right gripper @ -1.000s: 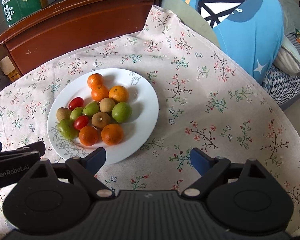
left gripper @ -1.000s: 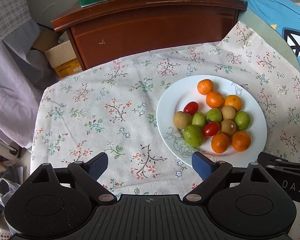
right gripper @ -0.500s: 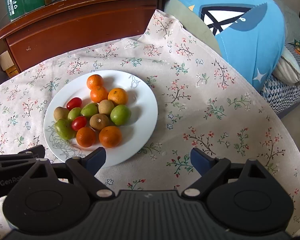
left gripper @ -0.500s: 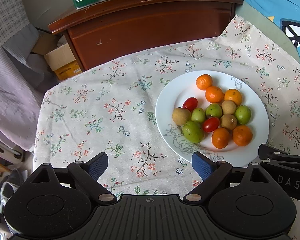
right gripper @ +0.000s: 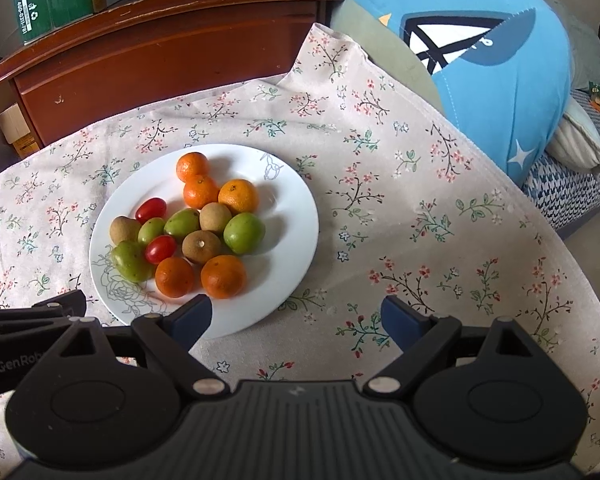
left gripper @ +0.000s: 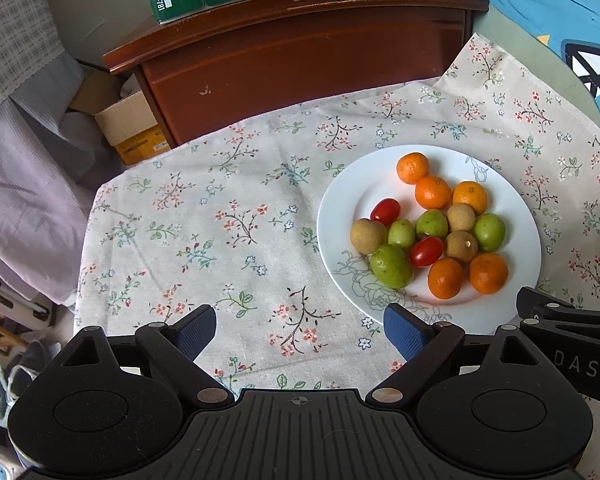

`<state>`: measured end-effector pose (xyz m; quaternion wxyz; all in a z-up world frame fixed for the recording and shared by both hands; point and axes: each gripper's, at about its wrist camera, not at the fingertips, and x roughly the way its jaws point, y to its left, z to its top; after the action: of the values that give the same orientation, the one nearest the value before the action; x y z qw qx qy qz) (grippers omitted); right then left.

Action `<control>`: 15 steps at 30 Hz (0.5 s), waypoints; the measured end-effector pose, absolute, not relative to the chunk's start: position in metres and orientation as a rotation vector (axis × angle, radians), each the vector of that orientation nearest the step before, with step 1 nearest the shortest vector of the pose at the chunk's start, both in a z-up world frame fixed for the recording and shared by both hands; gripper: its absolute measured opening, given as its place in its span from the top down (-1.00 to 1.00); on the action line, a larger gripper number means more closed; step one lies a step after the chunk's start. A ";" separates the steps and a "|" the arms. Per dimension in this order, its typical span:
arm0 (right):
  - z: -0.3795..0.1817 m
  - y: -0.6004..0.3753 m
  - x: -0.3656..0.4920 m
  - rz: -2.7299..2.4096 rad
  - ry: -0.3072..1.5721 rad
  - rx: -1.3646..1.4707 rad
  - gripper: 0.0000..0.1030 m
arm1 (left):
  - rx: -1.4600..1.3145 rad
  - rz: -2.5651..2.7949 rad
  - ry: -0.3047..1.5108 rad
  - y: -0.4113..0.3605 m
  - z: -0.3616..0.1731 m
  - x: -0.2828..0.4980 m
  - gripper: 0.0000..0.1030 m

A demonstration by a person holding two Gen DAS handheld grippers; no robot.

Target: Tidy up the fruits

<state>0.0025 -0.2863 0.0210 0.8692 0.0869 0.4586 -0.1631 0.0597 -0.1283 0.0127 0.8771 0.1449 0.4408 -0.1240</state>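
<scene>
Both your grippers hang with jaws spread wide and nothing between them, the left gripper (left gripper: 298, 330) over the floral tablecloth (left gripper: 220, 216) beside the white plate (left gripper: 340, 216) and the right gripper (right gripper: 296, 318) just off the plate's near rim. All the fruit lies bunched and mixed on that plate: mandarins (right gripper: 223, 276), green jujubes (right gripper: 244, 233), brown longans (right gripper: 201, 246) and cherry tomatoes (right gripper: 160, 249), many touching. Expect them to be light, round and prone to rolling, the tomatoes thin-skinned and slick, so take each across its widest middle with a gentle squeeze.
</scene>
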 end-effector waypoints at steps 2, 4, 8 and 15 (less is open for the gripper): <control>0.021 -0.286 0.002 -0.338 0.956 0.187 -0.77 | 0.304 -0.256 0.916 -0.128 0.013 0.059 -0.79; 0.021 -0.285 0.002 -0.336 0.953 0.190 -0.77 | 0.308 -0.251 0.913 -0.127 0.014 0.058 -0.79; 0.021 -0.283 0.000 -0.328 0.950 0.196 -0.77 | 0.319 -0.245 0.906 -0.125 0.015 0.055 -0.79; 0.022 -0.276 -0.010 -0.314 0.935 0.186 -0.77 | 0.326 -0.240 0.898 -0.117 0.017 0.044 -0.79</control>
<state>-0.0105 -0.2757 0.0221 0.8766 0.0891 0.4483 -0.1506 0.0444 -0.1167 0.0167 0.8812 0.1566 0.4310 -0.1151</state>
